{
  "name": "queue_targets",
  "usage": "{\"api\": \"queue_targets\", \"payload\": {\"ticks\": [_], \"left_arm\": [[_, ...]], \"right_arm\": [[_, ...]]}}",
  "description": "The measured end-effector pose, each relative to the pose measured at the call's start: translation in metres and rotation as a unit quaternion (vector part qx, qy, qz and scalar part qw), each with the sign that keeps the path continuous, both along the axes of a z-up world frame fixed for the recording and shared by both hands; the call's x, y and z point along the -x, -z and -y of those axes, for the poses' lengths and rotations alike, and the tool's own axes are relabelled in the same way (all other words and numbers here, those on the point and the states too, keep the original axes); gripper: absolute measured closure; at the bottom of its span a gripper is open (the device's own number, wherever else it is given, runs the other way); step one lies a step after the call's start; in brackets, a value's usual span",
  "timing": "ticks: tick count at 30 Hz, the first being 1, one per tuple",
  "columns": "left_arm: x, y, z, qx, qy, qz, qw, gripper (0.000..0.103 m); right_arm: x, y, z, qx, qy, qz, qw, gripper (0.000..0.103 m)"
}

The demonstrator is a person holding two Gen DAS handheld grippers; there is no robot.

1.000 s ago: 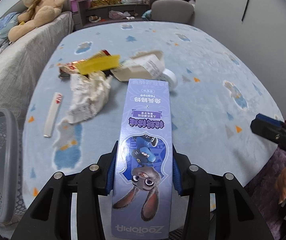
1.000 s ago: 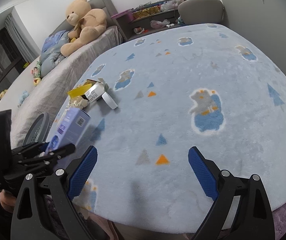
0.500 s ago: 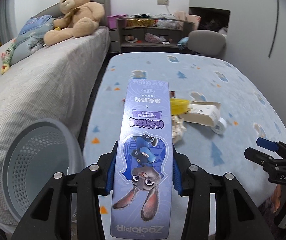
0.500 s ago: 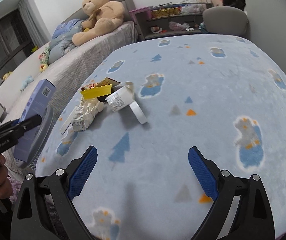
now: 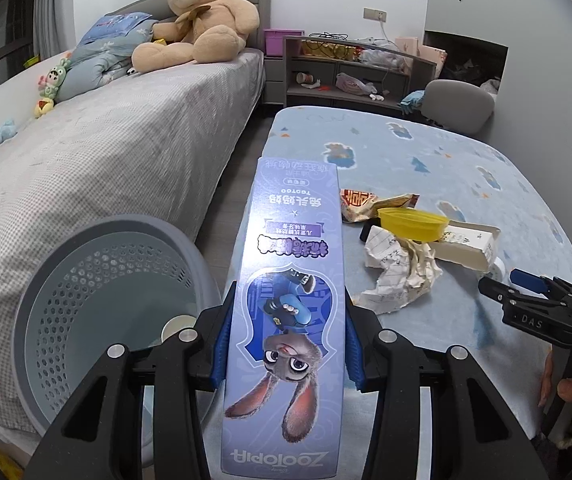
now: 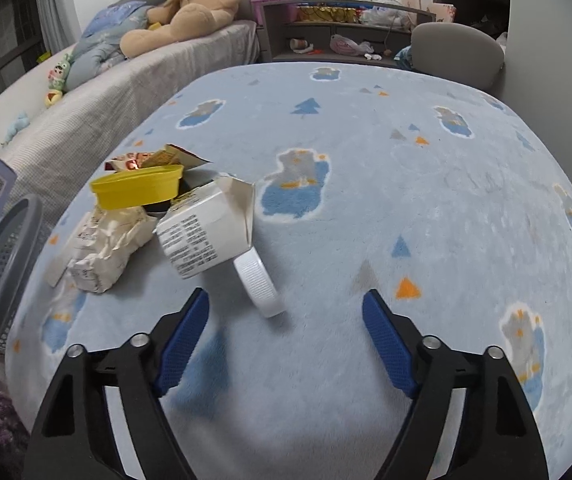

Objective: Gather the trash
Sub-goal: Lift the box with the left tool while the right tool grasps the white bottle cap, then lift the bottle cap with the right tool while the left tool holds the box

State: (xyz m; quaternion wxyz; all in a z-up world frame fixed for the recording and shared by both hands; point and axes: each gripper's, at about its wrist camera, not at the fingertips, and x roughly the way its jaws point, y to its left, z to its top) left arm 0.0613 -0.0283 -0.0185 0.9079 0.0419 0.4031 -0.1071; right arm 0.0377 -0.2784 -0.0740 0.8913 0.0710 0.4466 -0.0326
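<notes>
Left gripper (image 5: 286,336): fingers clamped on box (image 5: 290,300); basket (image 5: 97,304) left of fingers, so shift over its mouth before release. Right gripper (image 6: 286,336): fingers wide, empty; cap (image 6: 257,282) between them.

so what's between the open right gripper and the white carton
In the right wrist view, a white ribbed cap lies on the blue rug between the right gripper and the white carton, at the carton's near corner.

Long purple Zootopia box (image 5: 286,320) beside grey perforated basket (image 5: 97,308); yellow cup (image 6: 137,186), crumpled paper (image 6: 101,248), white carton (image 6: 205,232) heaped on rug.
</notes>
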Motion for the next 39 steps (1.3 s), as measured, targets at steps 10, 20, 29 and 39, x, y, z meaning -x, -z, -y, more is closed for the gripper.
{"api": "queue_targets", "payload": {"ticks": [10, 20, 29, 39], "left_arm": [[-0.001, 0.005, -0.004, -0.003, 0.000, -0.003, 1.0000, 0.059], [0.004, 0.008, -0.011, -0.004, -0.011, -0.001, 0.9999, 0.059], [0.016, 0.005, -0.026, -0.002, -0.021, 0.008, 0.9998, 0.059], [0.020, 0.000, -0.039, 0.009, -0.026, 0.014, 0.9995, 0.059]], "right_arm": [[-0.004, 0.002, -0.005, -0.007, -0.012, -0.002, 1.000, 0.081], [0.028, -0.008, -0.008, -0.017, -0.007, 0.005, 1.000, 0.089], [0.039, -0.014, -0.019, -0.011, -0.007, 0.014, 1.000, 0.094], [0.041, -0.018, -0.029, -0.004, -0.010, 0.015, 1.000, 0.094]]}}
